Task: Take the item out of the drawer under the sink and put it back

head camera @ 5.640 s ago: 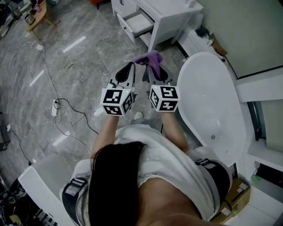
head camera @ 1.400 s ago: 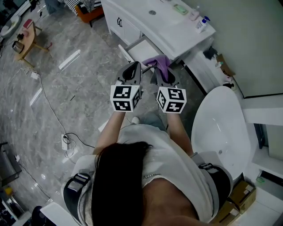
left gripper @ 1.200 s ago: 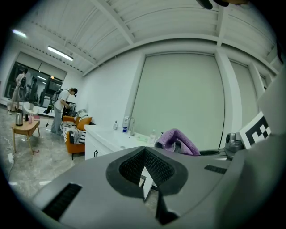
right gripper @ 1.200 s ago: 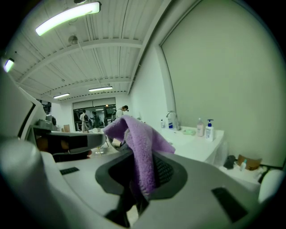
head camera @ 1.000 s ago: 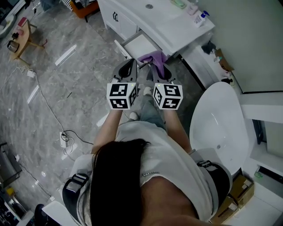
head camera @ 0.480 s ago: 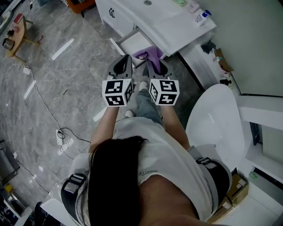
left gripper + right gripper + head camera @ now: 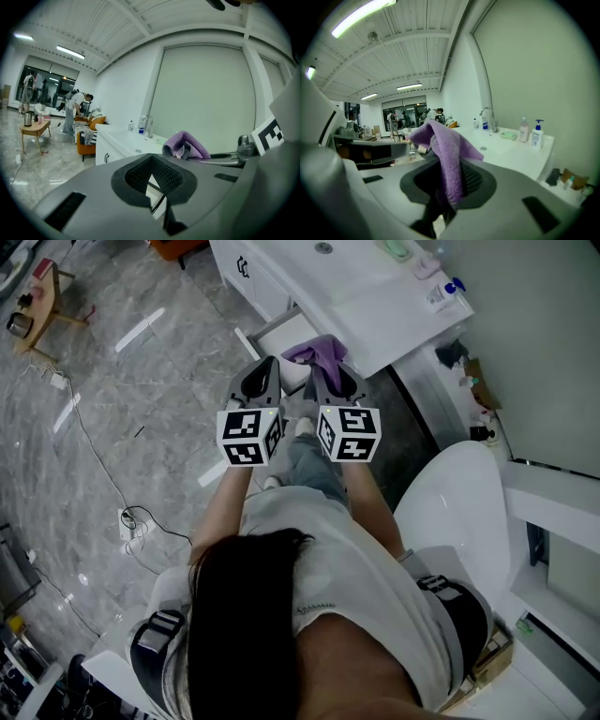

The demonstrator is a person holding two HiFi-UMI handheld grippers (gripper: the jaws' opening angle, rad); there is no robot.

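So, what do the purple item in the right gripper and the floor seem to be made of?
The purple cloth looks like soft microfibre or terry. It has a fuzzy matt nap and falls in limp folds where the right gripper clamps it between its jaws. The floor looks like polished grey marble or marble-look tile, with pale veins and glossy reflections of the lights. Which of the two it is, I cannot tell.

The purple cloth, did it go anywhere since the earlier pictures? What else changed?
The purple cloth was carried away from the bathtub toward the sink cabinet. It is now near the open drawer. Unchanged: the right tool still holds the cloth, the left tool carries nothing, and the drawer is open.
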